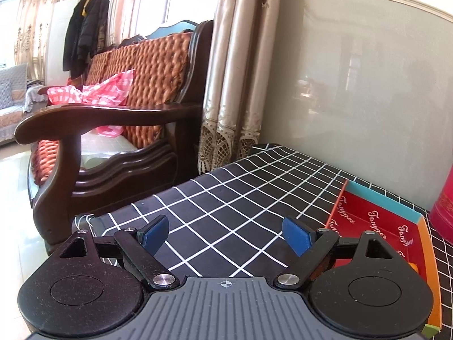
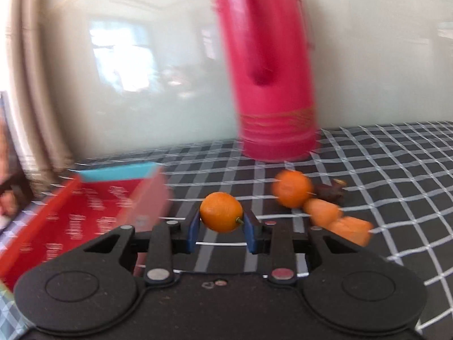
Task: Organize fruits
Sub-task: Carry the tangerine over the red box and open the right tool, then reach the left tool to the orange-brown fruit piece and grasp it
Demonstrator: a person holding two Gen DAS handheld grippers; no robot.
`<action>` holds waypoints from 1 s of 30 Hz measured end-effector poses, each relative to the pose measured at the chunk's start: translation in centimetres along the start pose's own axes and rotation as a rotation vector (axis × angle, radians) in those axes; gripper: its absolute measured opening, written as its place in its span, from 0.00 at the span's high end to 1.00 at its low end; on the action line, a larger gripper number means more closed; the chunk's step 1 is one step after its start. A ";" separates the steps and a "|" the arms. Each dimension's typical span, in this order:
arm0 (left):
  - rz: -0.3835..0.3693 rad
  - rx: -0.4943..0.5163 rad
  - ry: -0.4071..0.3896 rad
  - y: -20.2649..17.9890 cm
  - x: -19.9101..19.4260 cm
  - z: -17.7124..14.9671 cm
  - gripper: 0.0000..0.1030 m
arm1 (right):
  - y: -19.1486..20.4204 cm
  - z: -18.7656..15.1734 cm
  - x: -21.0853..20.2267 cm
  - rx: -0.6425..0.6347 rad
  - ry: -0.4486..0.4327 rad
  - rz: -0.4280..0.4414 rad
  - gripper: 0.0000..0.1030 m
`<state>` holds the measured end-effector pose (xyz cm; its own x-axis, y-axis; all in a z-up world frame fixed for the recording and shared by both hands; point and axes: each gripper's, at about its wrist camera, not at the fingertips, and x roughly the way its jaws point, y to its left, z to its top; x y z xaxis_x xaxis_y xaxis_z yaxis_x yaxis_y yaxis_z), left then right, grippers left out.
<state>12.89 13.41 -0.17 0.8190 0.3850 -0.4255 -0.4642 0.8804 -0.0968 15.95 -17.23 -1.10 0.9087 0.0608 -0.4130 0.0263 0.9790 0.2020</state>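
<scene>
Orange (image 2: 221, 212) pinched, red tray (image 2: 85, 209) just left

Each black gripper (image 1: 225, 233) (image 2: 220, 228) has blue pads, silver pivot screws and round housings.

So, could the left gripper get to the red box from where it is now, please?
Probably yes. The left gripper is open and holds nothing, and the red box lies just to its right on the checked cloth. Nothing stands between them in the left wrist view.
</scene>
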 end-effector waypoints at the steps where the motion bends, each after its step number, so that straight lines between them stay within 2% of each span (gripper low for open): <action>1: 0.004 0.002 -0.001 0.0 0.0 0.0 0.14 | 0.6 0.0 -0.2 -0.016 -0.007 0.043 0.76; 5: 0.005 0.008 -0.002 0.0 0.0 -0.1 0.13 | 2.9 -0.2 -1.1 -0.077 -0.005 0.203 0.76; 10: 0.003 0.023 -0.004 -0.3 -0.1 -0.2 0.12 | 5.7 -0.9 -0.8 -0.172 0.032 0.271 0.75; 13: 0.004 0.032 -0.010 -0.5 -0.2 -0.2 0.12 | 6.6 -1.0 -0.8 -0.230 0.015 0.246 0.73; 17: 0.005 0.028 -0.007 -0.4 -0.2 -0.2 0.12 | 6.8 -1.0 -1.0 -0.236 0.008 0.231 0.70; 20: 0.005 0.024 -0.008 -0.4 -0.3 -0.2 0.12 | 6.1 -0.8 -1.7 -0.204 -0.032 0.206 0.65; 21: 0.005 0.027 -0.010 -0.5 -0.3 -0.1 0.12 | 5.6 -0.6 -2.1 -0.185 -0.050 0.198 0.59; 22: 0.004 0.029 -0.013 -0.6 -0.4 -0.1 0.12 | 5.2 -0.4 -2.3 -0.167 -0.073 0.178 0.46; 24: 0.002 0.037 -0.016 -0.8 -0.5 -0.2 0.12 | 4.3 -0.2 -3.1 -0.143 -0.133 0.116 0.28; 27: -0.009 0.043 -0.019 -1.2 -0.7 -0.2 0.12 | 3.1 0.3 -4.2 -0.125 -0.197 0.023 0.27; 30: -0.022 0.055 -0.027 -1.9 -1.0 -0.3 0.12 | 1.3 0.8 -5.0 -0.074 -0.232 -0.079 0.19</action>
<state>12.84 11.26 0.21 0.8379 0.3716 -0.3998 -0.4269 0.9026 -0.0558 11.79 -16.41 1.89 0.9766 -0.0547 -0.2079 0.0785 0.9911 0.1079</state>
